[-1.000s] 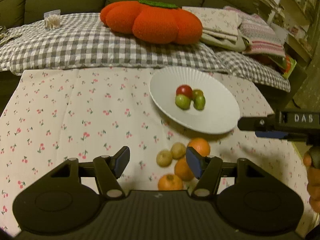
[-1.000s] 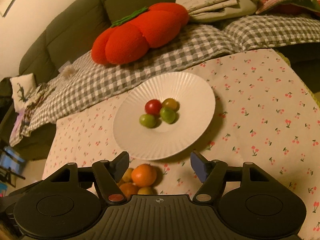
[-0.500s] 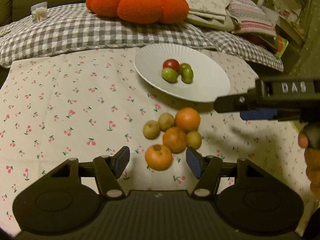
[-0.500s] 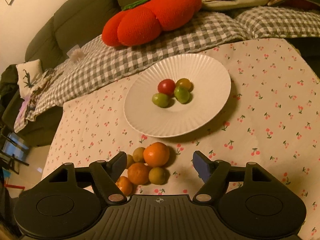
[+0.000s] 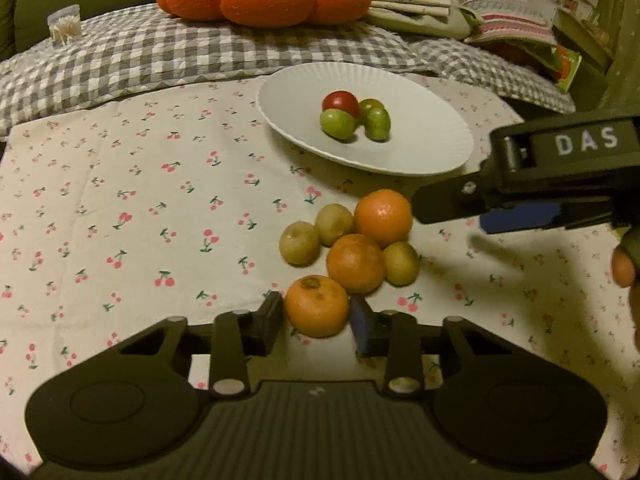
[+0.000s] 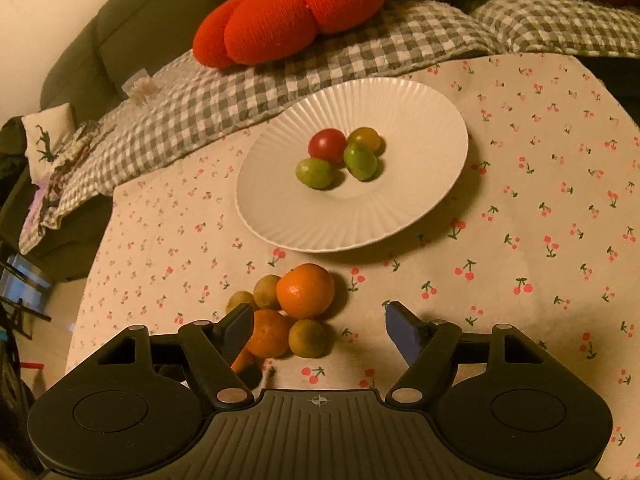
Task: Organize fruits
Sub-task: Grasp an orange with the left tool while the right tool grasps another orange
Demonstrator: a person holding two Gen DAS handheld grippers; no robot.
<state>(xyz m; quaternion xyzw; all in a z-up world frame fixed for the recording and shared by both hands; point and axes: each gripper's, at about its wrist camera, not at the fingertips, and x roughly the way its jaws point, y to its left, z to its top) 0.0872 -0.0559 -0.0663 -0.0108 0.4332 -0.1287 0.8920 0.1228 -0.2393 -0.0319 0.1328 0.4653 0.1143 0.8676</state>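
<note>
**A:** What changed just now?

**B:** The left gripper (image 5: 316, 322) has come down over the loose pile of fruit, and its jaws have just been closing around the nearest orange (image 5: 317, 306). A second ago the jaws stood wide with nothing between them; now the orange sits squarely between the two pads.

**A:** Is it gripped, then?

**B:** Probably. The pads look pressed to both flanks of the orange, though the fruit hides the contact lines, so I'd call it clamped rather than swear to it. If so, the first orange is ready to be lifted out of the pile.

**A:** And the right gripper?

**B:** The right gripper (image 6: 318, 330) is slack, jaws wide with nothing held. It hovers over the same pile, and another orange (image 6: 306, 290) lies at its 11 o'clock.

**A:** Where is everything relative to the left gripper?

**B:** The held orange is at 12 o'clock, right at the fingertips. Two more oranges and three small yellowish fruits (image 5: 300, 243) cluster just beyond, from 12 to 1 o'clock, touching one another. The white plate (image 5: 420, 156) lies further off at 1 o'clock, carrying four small fruits (image 5: 338, 124), one red and the others greenish.

**A:** So what next?

**B:** My guess is a lift clear of its neighbours, then on to wherever the oranges are being sorted.
</note>
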